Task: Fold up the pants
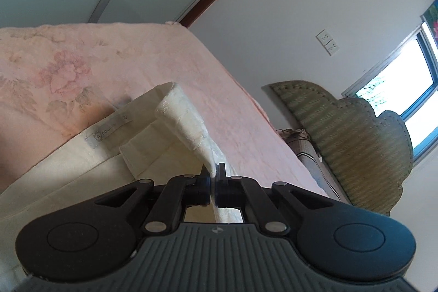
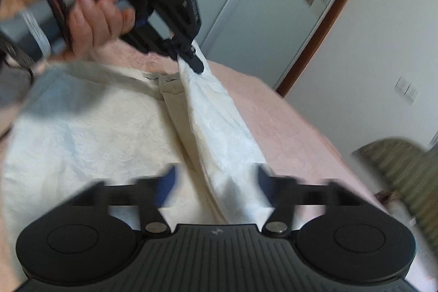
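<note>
Cream pants [image 1: 90,168] lie spread on a pink floral bedspread [image 1: 68,64], waistband end toward the left gripper, inner label showing face up in the left wrist view. Left gripper [image 1: 213,174]: jaws clenched on a corner of the pants' waistband, cloth pinched thin between the pads and pulled up off the bed into a raised flap. Same grip seen from the right wrist view, where the left gripper [image 2: 191,56] holds the fabric's top corner and the lifted flap [image 2: 219,127] runs taut down toward the right gripper. The person's left hand [image 2: 90,15] wraps the handle, blurred. Right gripper [image 2: 216,182]: jaws spread wide, one finger on each side of the raised flap; whether a pad touches the cloth cannot be told through the blur. Rest of the pants lies flat on the bed at left. Green wicker chair [image 1: 350,138] stands beside the bed near a window [image 1: 405,89].
</note>
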Action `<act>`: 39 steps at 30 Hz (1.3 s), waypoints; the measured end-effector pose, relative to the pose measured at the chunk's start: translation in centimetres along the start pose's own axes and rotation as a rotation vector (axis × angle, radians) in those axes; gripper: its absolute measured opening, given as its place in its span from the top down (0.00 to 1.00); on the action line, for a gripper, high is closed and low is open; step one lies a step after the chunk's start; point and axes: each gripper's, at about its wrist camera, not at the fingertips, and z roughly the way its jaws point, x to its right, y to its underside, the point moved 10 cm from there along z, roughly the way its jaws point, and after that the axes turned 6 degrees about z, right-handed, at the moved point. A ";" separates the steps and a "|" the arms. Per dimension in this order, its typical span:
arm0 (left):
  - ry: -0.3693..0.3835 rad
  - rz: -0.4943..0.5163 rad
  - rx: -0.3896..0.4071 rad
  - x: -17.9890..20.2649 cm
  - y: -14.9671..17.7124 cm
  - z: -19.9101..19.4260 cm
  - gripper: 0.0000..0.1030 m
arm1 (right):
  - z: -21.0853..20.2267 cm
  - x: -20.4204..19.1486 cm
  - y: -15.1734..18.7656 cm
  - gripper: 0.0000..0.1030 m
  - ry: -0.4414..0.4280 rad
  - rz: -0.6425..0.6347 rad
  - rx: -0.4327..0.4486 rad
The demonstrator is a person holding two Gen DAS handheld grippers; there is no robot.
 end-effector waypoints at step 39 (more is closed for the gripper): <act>-0.474 0.547 0.129 -3.6 6.1 -14.7 0.66 | -11.1 -2.0 8.5 0.43 -0.177 0.403 -0.241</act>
